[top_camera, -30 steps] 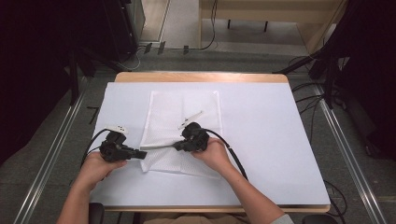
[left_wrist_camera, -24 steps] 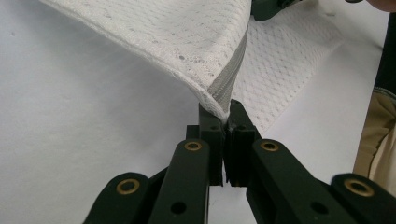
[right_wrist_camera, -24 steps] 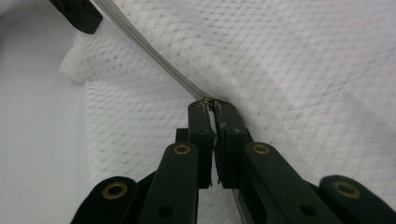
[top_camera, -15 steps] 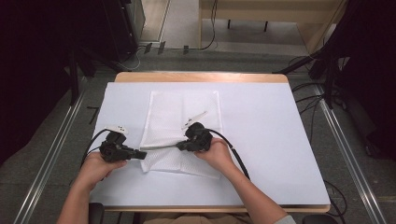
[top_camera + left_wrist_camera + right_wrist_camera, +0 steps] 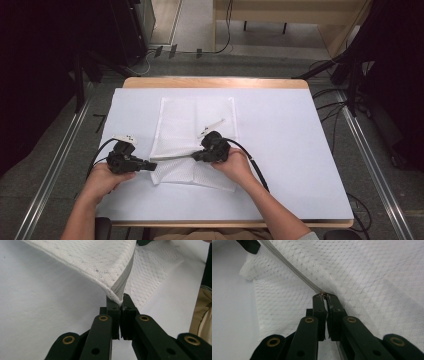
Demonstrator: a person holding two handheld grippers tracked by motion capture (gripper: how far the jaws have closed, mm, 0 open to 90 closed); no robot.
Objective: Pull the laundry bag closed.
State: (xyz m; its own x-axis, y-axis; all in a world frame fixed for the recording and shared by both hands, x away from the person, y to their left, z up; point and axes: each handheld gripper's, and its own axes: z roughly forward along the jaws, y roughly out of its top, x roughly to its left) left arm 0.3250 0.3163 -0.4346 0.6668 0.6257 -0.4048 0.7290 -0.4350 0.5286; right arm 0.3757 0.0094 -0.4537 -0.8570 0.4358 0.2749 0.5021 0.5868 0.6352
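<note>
One white-covered bench [image 5: 300, 150] stands on grey floor [image 5: 50, 165]. Both forearms reach low over its near half: left gripper [image 5: 150, 165] jaws clamp the mesh bag's [image 5: 190, 120] corner, right gripper [image 5: 196, 156] jaws pinch its zipper pull [image 5: 323, 293].

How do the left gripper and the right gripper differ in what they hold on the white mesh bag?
The left gripper is shut on the end of the grey zipper, at the corner of the white mesh bag; the right gripper is shut on a small metal piece on the zipper, apparently its slider. In the high view, the left gripper sits at the bag's left edge, the right gripper over the bag. Both are closed, with the zipper stretched between them.
</note>
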